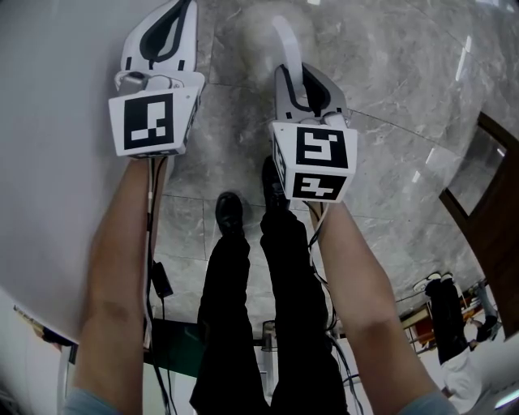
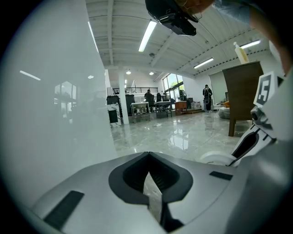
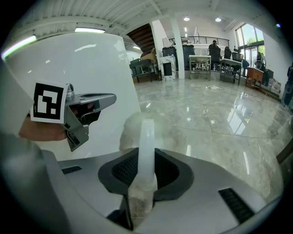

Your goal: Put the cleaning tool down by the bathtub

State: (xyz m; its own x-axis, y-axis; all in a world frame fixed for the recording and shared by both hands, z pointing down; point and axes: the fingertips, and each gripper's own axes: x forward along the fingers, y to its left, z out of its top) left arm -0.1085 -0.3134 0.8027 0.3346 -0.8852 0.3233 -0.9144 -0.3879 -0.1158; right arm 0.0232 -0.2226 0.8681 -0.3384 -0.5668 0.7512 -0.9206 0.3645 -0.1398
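Note:
The cleaning tool has a white translucent handle (image 1: 285,40) (image 3: 146,135) and a pale fluffy head (image 1: 258,20) (image 3: 124,132). My right gripper (image 1: 290,77) (image 3: 146,160) is shut on the handle, and the tool points forward and down over the marble floor, its head close beside the white bathtub wall (image 1: 57,178) (image 3: 91,64). Whether the head touches the floor I cannot tell. To the left, my left gripper (image 1: 183,6) (image 2: 147,156) hangs in front of the tub's white side (image 2: 50,114), jaws together and nothing in them.
Grey marble floor (image 1: 389,121) stretches to the right of the tub. The person's legs and black shoes (image 1: 229,212) stand just behind the grippers. A brown wooden cabinet (image 1: 495,194) (image 2: 240,96) stands at the right. Desks and people are far across the hall (image 3: 210,57).

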